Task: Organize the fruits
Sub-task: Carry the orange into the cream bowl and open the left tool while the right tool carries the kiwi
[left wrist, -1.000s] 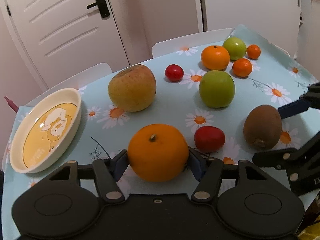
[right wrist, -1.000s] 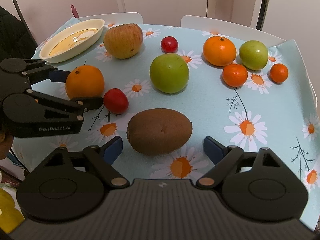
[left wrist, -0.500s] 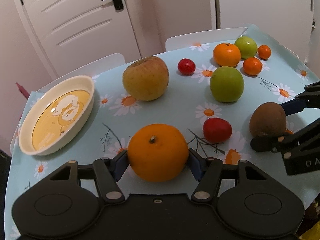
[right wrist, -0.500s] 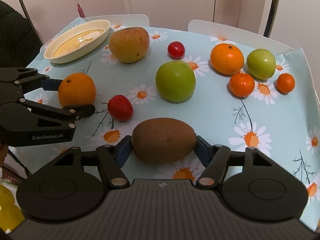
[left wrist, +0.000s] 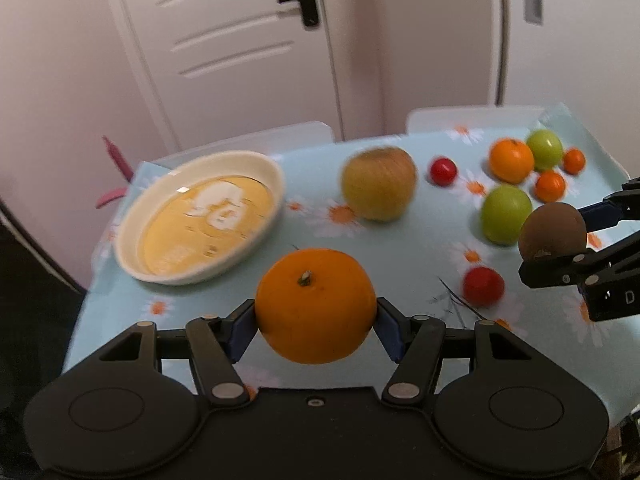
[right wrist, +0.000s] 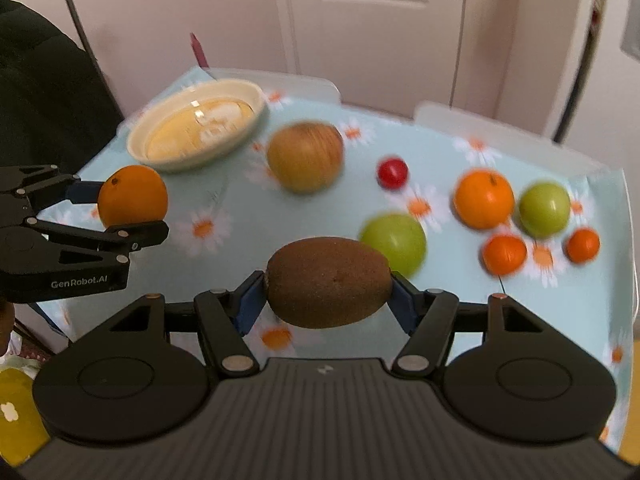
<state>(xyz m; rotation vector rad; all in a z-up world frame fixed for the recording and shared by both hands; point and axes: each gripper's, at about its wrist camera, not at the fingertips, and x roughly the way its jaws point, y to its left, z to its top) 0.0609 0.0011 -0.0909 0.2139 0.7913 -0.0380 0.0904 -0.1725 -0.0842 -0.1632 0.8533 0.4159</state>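
While the left gripper (left wrist: 316,322) holds an orange (left wrist: 315,306) and the right gripper's (right wrist: 328,300) fingers are closing on a kiwi (right wrist: 328,282) above the table (left wrist: 400,240), the dish (left wrist: 200,216) sits empty; eight fruits remain scattered.

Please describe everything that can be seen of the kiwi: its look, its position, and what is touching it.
The kiwi is an oval fruit with dull brown, fuzzy-looking skin and a small dark spot on its side. It lies lengthwise across the right gripper, whose jaws are closing; the blue pads press on its two ends. It appears lifted above the flowered tablecloth, touching nothing else. From the left wrist view its stem end faces the camera. A green apple sits behind it.
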